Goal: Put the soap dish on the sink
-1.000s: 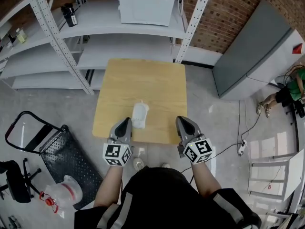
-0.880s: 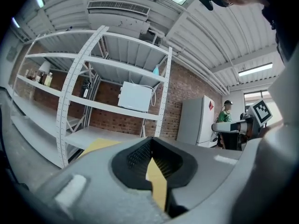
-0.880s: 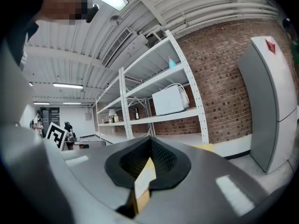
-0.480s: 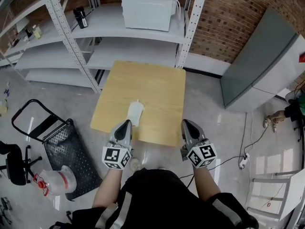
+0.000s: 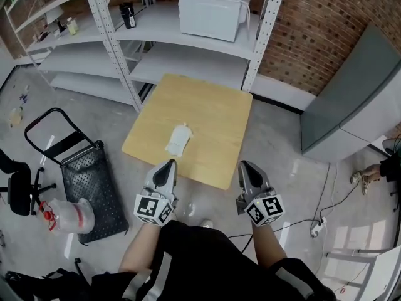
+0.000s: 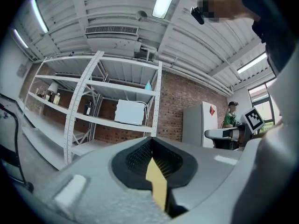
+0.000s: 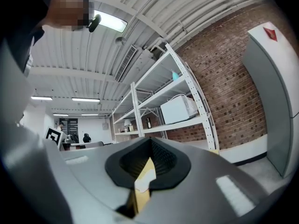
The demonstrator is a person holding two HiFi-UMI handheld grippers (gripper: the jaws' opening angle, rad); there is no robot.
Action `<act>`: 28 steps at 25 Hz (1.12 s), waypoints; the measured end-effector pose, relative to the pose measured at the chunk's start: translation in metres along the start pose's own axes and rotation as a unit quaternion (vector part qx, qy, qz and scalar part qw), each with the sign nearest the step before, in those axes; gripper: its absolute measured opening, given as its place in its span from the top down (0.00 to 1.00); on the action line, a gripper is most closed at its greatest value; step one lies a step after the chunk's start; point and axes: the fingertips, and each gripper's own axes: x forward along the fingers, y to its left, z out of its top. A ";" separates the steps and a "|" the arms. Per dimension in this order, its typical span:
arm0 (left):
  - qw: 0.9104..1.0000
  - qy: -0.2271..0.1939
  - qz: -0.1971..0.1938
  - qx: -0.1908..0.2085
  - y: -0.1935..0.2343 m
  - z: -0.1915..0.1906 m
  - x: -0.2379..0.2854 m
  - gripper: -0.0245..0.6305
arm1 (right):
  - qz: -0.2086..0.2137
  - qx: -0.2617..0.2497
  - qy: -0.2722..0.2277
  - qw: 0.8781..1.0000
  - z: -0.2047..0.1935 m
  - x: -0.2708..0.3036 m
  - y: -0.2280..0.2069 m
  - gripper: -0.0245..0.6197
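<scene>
The soap dish (image 5: 177, 139), taken as such though it is too small to be confirmed, is seen as a white item lying on the wooden table (image 5: 219, 108), toward its near left part. The left gripper (image 5: 166, 167) and right gripper (image 5: 245, 168) are held just short of the table's near edge, clear of the dish. Each has its jaws pressed together on nothing. No sink is shown. The task is judged not begun: pickup, carry and placement are all left.
</scene>
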 end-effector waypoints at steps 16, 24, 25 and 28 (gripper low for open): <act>1.000 -0.006 -0.016 0.002 0.030 0.010 -0.007 0.96 | -0.035 -0.002 0.003 0.999 -0.019 0.006 0.018 0.95; 1.000 -0.007 -0.022 0.002 0.051 0.013 -0.006 0.96 | -0.040 -0.011 -0.004 0.999 -0.016 0.018 0.030 0.95; 1.000 -0.007 -0.023 0.001 0.052 0.012 -0.005 0.96 | -0.041 -0.011 -0.003 0.999 -0.016 0.019 0.030 0.95; 1.000 -0.003 -0.031 0.000 0.050 0.009 -0.004 0.96 | -0.043 -0.006 -0.001 0.999 -0.016 0.018 0.030 0.95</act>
